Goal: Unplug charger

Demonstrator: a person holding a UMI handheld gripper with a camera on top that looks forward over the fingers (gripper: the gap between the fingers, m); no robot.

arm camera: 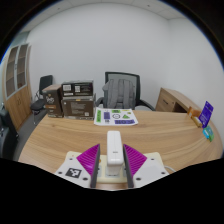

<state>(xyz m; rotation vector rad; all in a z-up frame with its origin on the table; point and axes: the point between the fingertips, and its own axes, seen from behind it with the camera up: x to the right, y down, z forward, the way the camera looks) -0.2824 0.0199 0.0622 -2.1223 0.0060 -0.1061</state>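
Note:
A white charger [115,148] stands upright between my fingers, its narrow upper part rising above the purple pads [88,157]. My gripper [112,162] is shut on the charger's wider lower part, over the near edge of the wooden table [55,138]. No socket or power strip shows; the charger's underside is hidden between the fingers.
A white sheet with purple and green marks [115,117] lies mid-table beyond the charger. A purple object [206,113] stands at the table's right end. Behind the table are a black office chair [122,90], black boxes [77,100], a wooden cabinet [178,100] and a shelf [17,85].

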